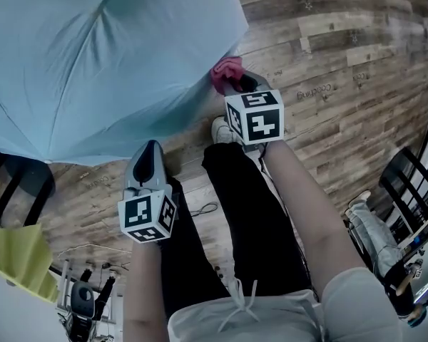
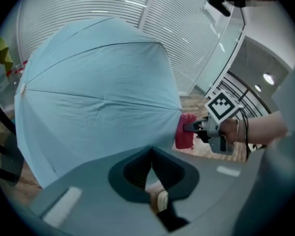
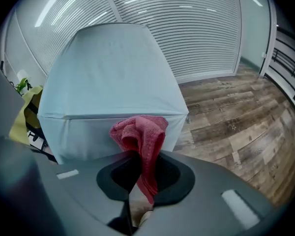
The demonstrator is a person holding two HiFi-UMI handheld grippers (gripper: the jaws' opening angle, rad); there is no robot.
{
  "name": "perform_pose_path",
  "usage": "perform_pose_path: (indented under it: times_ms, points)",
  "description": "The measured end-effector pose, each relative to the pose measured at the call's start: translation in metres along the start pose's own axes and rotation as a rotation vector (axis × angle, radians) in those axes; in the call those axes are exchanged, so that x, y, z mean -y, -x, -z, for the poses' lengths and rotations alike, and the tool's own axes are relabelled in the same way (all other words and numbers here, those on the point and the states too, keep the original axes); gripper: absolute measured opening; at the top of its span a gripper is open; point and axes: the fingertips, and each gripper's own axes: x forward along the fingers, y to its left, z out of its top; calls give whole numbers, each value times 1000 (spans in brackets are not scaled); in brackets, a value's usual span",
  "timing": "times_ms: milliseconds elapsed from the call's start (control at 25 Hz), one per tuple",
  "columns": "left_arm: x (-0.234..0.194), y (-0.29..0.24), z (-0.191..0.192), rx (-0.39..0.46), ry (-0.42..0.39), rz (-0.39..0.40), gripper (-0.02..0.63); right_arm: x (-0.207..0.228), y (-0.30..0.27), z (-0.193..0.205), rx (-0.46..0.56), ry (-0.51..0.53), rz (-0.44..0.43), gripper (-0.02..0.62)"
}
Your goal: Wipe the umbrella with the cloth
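A person stands on a wood-plank floor (image 1: 342, 84), seen from above, holding a gripper in each hand. In front of them a large, pale blue umbrella (image 1: 93, 63) is open, its canopy filling the upper left of the head view and standing in front of white blinds (image 3: 187, 28) in the gripper views. The right gripper (image 1: 235, 84) reaches forward to the umbrella's near right edge. Its jaws are closed on a red cloth (image 1: 227, 73), which bunches up above the jaws and presses against the lower rim of the canopy (image 3: 113, 73). In the right gripper view the cloth (image 3: 140, 132) hangs down through the pinch of the gripper (image 3: 140, 168), with a loose tail below. The left gripper (image 1: 148, 148) is held lower and to the left, its tip just at the canopy's near edge. I cannot tell whether it touches the fabric. Its jaws (image 2: 151, 168) are pressed together with nothing between them. From the left gripper view, the umbrella (image 2: 98, 102) spreads wide ahead, and the cloth (image 2: 185, 131) and right gripper (image 2: 199, 128) meet it at its right edge. A pale shoe (image 1: 221, 129) shows below the right gripper, and a yellow fabric (image 1: 18, 255) lies at the far left.
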Motion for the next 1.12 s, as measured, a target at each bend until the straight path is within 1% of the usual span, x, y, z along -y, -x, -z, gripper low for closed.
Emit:
perform_pose_path:
  times_ms: [160, 280, 360, 520, 680, 800, 1000, 1120]
  points:
    - [9, -7, -8, 22, 7, -29, 6, 23, -9, -8, 3, 37, 12, 57]
    - [14, -11, -14, 31, 15, -42, 8, 41, -19, -8, -10, 25, 24, 57]
    - [21, -14, -16, 35, 13, -40, 8, 56, -25, -8, -17, 29, 45, 57]
    - [33, -18, -11, 27, 13, -36, 8, 77, -28, -7, -16, 86, 97, 57]
    - [46, -23, -3, 6, 9, -24, 8, 91, -29, -3, -21, 101, 111, 57]
    - [57, -21, -3, 11, 4, -5, 8, 94, -20, 0, -22, 137, 126, 57]
    - [62, -9, -5, 27, 15, 14, 8, 83, 9, 15, -19, 111, 126, 57]
    - [68, 2, -7, 39, 35, 31, 8, 70, 35, 24, -18, 125, 124, 57]
